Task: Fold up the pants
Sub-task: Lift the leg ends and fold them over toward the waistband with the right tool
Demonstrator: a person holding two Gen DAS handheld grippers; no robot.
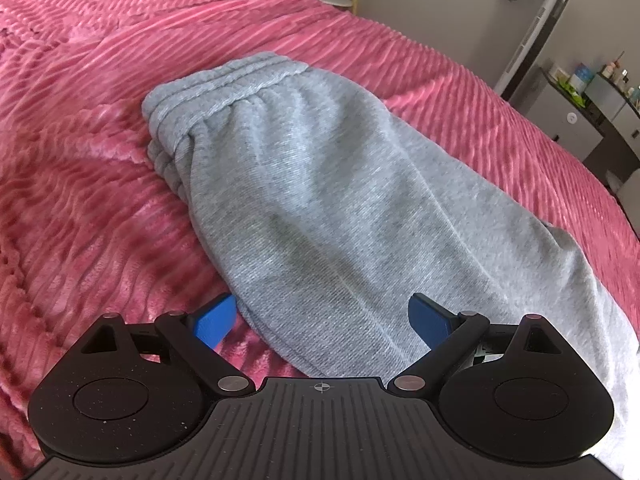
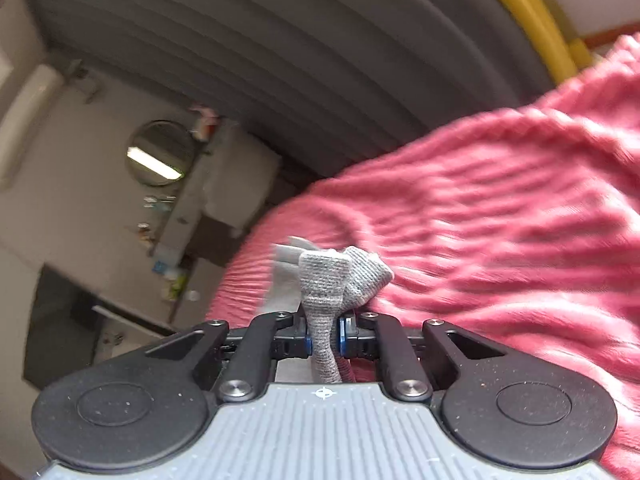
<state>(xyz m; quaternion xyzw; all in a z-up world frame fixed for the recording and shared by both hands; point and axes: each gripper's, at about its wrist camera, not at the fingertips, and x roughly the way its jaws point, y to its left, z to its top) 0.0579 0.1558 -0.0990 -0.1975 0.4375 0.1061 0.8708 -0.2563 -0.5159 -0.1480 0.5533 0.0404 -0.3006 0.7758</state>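
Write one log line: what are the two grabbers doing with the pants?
left gripper: open over pants | right gripper: shut on pants | blanket: underneath

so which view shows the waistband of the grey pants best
The left wrist view: the gathered waistband lies in plain sight on the pink blanket. The right wrist view shows only a bunched bit of grey fabric pinched in the right gripper.
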